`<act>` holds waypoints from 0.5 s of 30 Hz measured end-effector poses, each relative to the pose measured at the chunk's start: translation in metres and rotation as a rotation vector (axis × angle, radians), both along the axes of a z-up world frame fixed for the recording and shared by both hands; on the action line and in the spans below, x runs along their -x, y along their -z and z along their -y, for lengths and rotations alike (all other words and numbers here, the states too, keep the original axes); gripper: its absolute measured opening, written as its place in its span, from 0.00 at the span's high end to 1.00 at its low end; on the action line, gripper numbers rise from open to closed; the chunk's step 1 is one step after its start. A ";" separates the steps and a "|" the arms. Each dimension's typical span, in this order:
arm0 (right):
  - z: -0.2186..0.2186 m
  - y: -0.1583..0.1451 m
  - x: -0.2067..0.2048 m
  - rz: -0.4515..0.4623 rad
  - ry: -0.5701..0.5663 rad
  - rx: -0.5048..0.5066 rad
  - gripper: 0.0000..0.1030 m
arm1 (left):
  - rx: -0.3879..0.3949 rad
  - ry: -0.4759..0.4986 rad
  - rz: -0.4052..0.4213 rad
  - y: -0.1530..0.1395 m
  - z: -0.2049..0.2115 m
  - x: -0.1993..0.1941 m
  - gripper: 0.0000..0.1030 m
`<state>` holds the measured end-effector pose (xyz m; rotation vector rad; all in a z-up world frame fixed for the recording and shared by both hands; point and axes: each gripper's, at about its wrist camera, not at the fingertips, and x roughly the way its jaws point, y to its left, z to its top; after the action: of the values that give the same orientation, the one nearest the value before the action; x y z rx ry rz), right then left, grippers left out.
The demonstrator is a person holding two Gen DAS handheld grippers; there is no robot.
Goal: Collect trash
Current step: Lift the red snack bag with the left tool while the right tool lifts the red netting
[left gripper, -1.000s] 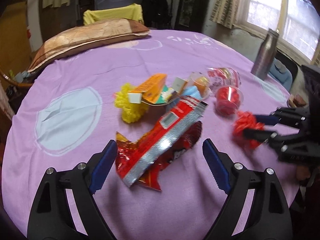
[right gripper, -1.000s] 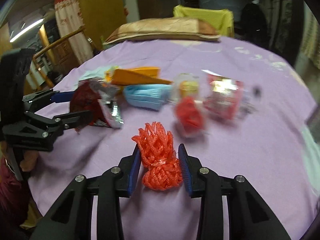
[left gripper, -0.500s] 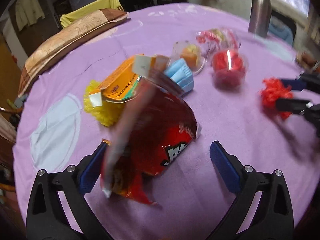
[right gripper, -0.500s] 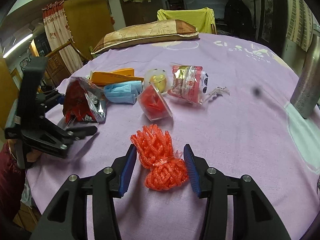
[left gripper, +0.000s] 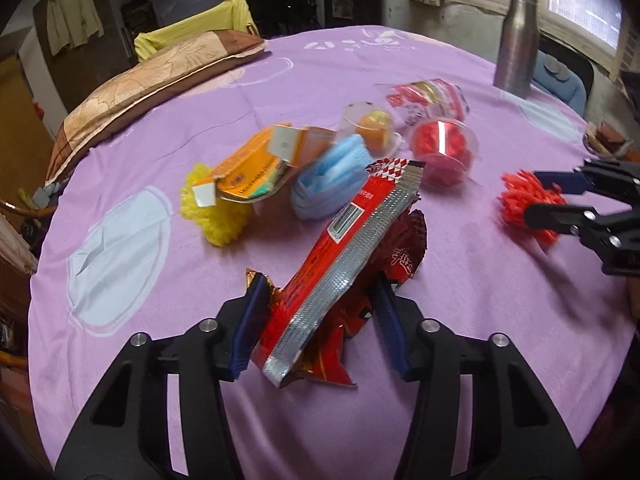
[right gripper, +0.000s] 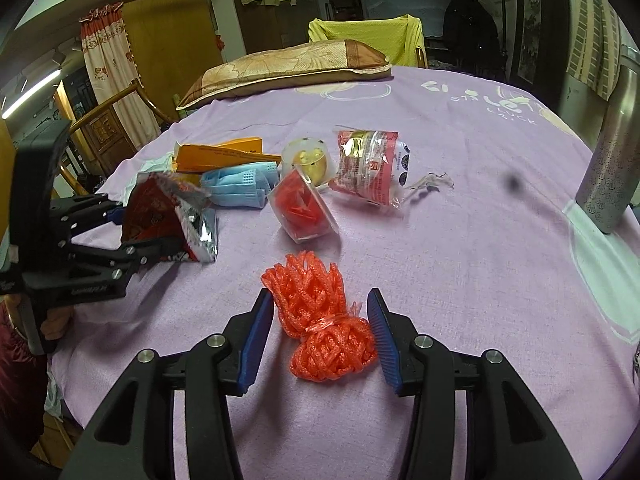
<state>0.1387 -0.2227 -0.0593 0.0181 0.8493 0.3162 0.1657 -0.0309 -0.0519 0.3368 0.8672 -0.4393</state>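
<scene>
My left gripper (left gripper: 320,320) is shut on a red and silver snack bag (left gripper: 344,264), holding it near the table's front. The bag also shows in the right wrist view (right gripper: 168,216), between that gripper's fingers. My right gripper (right gripper: 320,336) is around an orange foam net (right gripper: 320,320) lying on the purple tablecloth (right gripper: 460,264); its jaws stand slightly apart from the net. In the left wrist view the net (left gripper: 524,204) sits between the right gripper's fingers (left gripper: 560,180).
More trash lies mid-table: an orange carton (left gripper: 248,168), a yellow foam net (left gripper: 216,216), blue masks (left gripper: 332,176), two clear cups (left gripper: 444,148), a red-printed wrapper (right gripper: 368,164). A metal bottle (right gripper: 608,160) stands right. A pillow (right gripper: 288,68) lies at the back.
My left gripper has closed on the snack bag and lifted it upright. My right gripper has opened a little around the orange net, which rests on the cloth.
</scene>
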 end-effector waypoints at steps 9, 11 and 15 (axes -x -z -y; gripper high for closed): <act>0.011 -0.007 0.008 0.054 0.042 -0.052 0.79 | 0.163 -0.034 -0.024 -0.018 -0.003 0.021 0.68; 0.016 -0.012 0.016 0.063 0.047 -0.088 0.79 | 0.213 -0.054 -0.027 -0.024 -0.006 0.026 0.68; 0.029 -0.030 0.038 0.120 0.075 -0.100 0.79 | 0.261 -0.070 0.006 -0.040 -0.010 0.037 0.68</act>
<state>0.1005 -0.2512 -0.0290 0.1224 0.7117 0.2860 0.1284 -0.0211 -0.0118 0.0679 0.8019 -0.4799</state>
